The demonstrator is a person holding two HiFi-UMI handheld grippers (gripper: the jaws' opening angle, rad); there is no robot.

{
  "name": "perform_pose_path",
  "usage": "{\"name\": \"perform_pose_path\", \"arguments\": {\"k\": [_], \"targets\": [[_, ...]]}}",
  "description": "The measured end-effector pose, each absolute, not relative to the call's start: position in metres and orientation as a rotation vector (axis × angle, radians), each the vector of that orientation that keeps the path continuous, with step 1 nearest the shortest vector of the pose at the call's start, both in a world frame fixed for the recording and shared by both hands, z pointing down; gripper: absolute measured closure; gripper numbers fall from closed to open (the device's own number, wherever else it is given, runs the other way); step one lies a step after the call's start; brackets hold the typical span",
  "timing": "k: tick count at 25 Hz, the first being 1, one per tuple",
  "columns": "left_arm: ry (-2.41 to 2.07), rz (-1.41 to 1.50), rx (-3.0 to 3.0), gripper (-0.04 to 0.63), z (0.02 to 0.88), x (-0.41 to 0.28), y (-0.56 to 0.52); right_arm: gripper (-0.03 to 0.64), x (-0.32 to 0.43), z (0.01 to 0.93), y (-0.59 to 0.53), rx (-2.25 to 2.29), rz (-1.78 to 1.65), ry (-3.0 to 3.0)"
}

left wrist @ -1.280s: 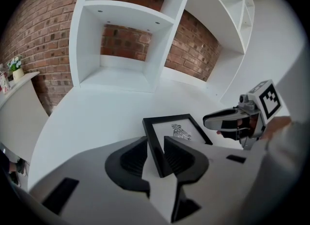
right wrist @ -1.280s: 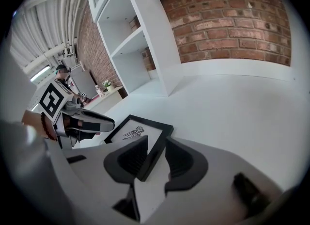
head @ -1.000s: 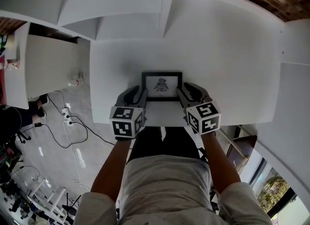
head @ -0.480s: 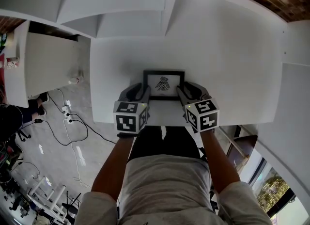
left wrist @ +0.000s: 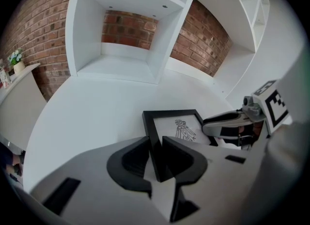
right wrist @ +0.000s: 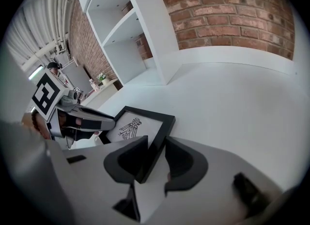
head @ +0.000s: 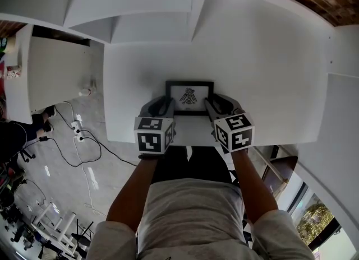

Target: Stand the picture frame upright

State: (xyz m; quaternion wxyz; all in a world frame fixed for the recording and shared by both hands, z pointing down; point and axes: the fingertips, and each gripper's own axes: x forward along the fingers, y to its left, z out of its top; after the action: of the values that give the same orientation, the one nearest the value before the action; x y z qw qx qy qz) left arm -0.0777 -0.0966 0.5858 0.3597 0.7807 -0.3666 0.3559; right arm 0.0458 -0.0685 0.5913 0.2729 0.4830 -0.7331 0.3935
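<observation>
A black picture frame (head: 189, 96) with a bird drawing lies near the front edge of the white table (head: 252, 74). My left gripper (head: 162, 105) is at the frame's left side and my right gripper (head: 216, 103) at its right side. In the left gripper view the frame's (left wrist: 179, 127) left bar runs between the jaws of the left gripper (left wrist: 156, 145); they have just been closing and now press on it. In the right gripper view the frame's (right wrist: 131, 127) right bar sits pinched in the right gripper (right wrist: 156, 146).
White shelving (head: 140, 7) rises at the table's far side, before a brick wall (right wrist: 232, 10). Left of the table a lower white counter (head: 56, 68) stands over a floor with cables (head: 73, 135). The table's front edge runs just under both marker cubes.
My left gripper's jaws have narrowed onto the frame's left bar and its marker cube has shifted slightly inward. The right gripper and the frame have barely moved.
</observation>
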Motion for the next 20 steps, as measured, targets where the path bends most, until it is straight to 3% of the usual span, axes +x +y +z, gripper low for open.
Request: {"name": "perform_pose_path", "arguments": {"k": [20], "targets": [[-1.056,0.788,2.122,0.506,0.556,-0.075,-0.111,0.512,0.053,0.567,-0.088,1.391,0.981,-2.049]]}}
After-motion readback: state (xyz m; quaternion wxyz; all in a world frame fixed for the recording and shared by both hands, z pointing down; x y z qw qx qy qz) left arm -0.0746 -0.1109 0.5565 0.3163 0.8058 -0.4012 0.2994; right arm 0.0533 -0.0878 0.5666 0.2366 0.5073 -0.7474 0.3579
